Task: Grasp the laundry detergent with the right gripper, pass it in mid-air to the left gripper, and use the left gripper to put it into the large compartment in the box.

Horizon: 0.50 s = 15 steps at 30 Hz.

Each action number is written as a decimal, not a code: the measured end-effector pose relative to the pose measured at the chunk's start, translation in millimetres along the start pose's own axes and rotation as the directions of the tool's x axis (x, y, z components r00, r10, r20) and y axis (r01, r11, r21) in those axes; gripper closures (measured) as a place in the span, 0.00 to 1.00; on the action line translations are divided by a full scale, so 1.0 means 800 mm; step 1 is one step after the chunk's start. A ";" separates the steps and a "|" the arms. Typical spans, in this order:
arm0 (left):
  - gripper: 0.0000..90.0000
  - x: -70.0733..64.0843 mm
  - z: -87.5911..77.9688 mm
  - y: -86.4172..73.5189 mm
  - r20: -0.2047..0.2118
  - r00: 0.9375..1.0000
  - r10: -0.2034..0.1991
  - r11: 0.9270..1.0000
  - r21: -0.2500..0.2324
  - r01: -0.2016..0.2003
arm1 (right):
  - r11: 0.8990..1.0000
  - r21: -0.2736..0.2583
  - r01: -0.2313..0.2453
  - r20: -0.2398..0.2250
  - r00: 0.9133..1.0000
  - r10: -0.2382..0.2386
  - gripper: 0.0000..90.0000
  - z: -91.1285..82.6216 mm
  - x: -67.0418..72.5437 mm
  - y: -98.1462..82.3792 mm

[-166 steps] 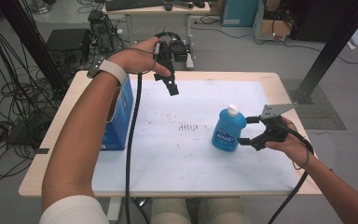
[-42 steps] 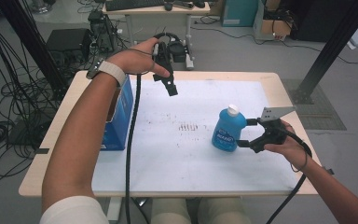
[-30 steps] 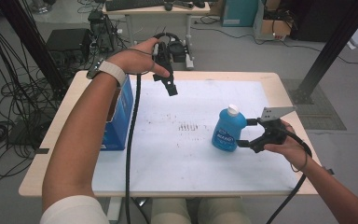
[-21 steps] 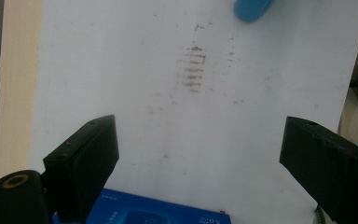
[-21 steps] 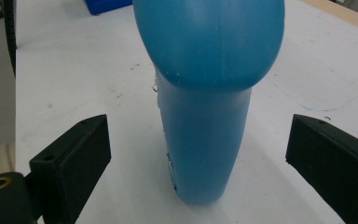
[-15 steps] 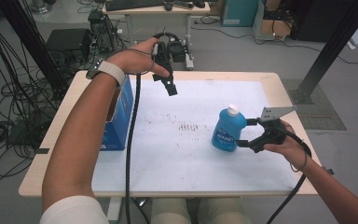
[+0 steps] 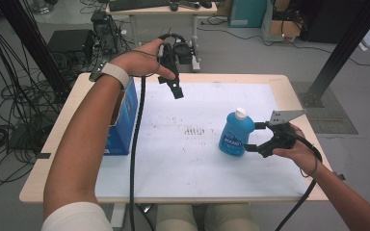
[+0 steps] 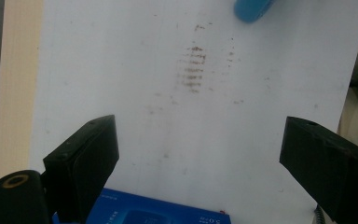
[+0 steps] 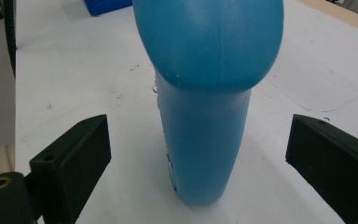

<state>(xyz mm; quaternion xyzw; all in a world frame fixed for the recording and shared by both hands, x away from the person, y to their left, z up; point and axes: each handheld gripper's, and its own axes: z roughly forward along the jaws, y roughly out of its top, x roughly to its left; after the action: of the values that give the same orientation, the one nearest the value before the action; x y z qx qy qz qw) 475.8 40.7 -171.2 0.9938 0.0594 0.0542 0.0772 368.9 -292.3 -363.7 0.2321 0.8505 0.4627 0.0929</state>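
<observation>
A blue bottle [image 7: 236, 135] with a white cap stands upright on the white table top [image 7: 183, 163], right of centre. My right gripper [image 7: 252, 137] is level at its right side and open; in the right gripper view the bottle [image 9: 209, 93] stands between the two jaws of that gripper [image 9: 198, 154] with a gap on each side. My left gripper [image 7: 176, 90] is held in the air over the table's far left part, open and holding nothing. In the left gripper view that gripper [image 8: 198, 163] looks down on the table, with the bottle's base [image 8: 251, 9] at the top edge.
A blue box [image 7: 123, 120] stands on the table's left side under the left forearm, and its top [image 8: 158, 215] is at the bottom of the left gripper view. Brown smudges [image 7: 195, 130] mark the middle of the table. Cables trail from both grippers toward the near edge.
</observation>
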 end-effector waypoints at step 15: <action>0.13 0.000 0.000 -0.001 0.000 1.000 0.001 1.000 0.001 -0.001 | 1.000 -0.002 0.006 -0.003 1.000 -0.006 0.07 0.001 0.000 0.000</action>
<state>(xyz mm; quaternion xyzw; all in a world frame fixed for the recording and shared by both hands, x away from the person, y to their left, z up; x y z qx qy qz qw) 476.0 41.2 -171.2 0.9938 0.0591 0.0541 0.0766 369.5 -291.9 -363.9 0.2285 0.8510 0.4636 0.0933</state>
